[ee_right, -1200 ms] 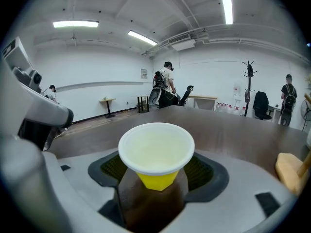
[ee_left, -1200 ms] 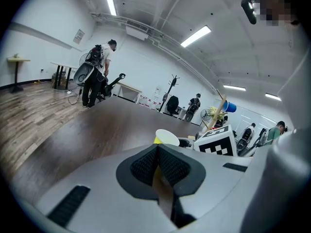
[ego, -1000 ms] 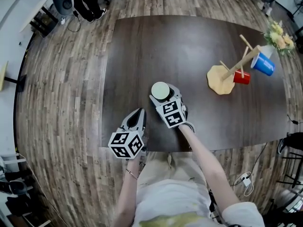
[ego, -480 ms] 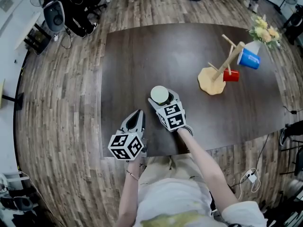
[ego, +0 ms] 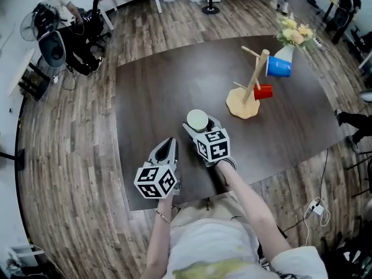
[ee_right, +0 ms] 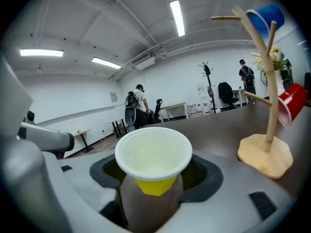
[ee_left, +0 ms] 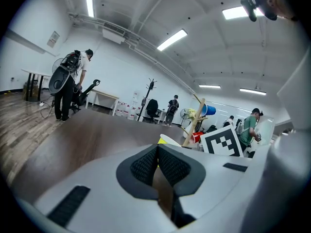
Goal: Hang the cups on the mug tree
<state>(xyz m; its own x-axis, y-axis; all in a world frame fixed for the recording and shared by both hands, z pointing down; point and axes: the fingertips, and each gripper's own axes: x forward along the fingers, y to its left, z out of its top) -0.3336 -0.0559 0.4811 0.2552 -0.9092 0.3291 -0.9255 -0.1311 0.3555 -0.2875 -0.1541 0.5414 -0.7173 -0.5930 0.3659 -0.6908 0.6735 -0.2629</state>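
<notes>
My right gripper (ego: 201,128) is shut on a yellow cup with a white inside (ego: 197,119), held upright above the dark table (ego: 157,86). In the right gripper view the yellow cup (ee_right: 153,159) fills the space between the jaws of the right gripper (ee_right: 151,191). The wooden mug tree (ego: 253,77) stands to the far right, with a blue cup (ego: 278,67) and a red cup (ego: 263,91) hanging on its pegs. Nearer me and to the left, my left gripper (ego: 167,144) is shut and empty, its pads (ee_left: 146,165) pressed together.
A vase of flowers (ego: 290,38) stands just behind the mug tree near the table's far right corner. The table's near edge (ego: 174,197) runs right under my grippers. People, chairs and equipment stand on the wooden floor (ego: 64,127) beyond the table.
Both grippers have risen a little, the right one still with the yellow cup. The head view has swung, so the mug tree now sits further left and higher in the picture.
</notes>
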